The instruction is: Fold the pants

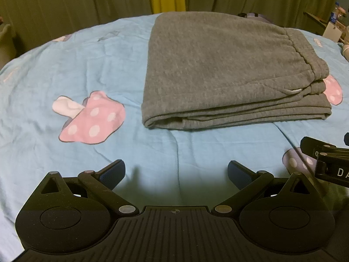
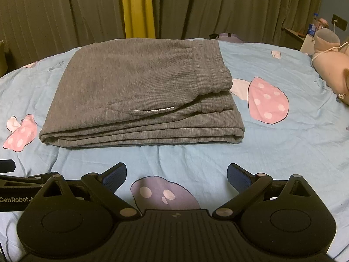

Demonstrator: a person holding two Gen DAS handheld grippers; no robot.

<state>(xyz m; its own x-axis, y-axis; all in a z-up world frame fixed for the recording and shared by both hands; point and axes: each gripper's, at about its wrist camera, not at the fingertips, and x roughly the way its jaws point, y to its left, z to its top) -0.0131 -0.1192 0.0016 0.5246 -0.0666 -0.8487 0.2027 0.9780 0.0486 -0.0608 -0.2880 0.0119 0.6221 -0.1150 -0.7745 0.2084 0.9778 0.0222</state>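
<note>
At the bottom of each view a gripper hangs over the bed, fingers spread apart and empty: the left gripper (image 1: 176, 172) and the right gripper (image 2: 176, 173), both short of the cloth. Past them, mid-frame, the grey pants (image 2: 139, 91) lie on the blue sheet (image 2: 283, 152) in a stacked rectangle, waistband at the upper right, a white drawstring (image 2: 152, 110) peeking out. The fold looks finished, though the far edge is hard to judge. Any last touch should be a light press along the near layers, not a pull. Curtains (image 2: 218, 6) hang behind.
</note>
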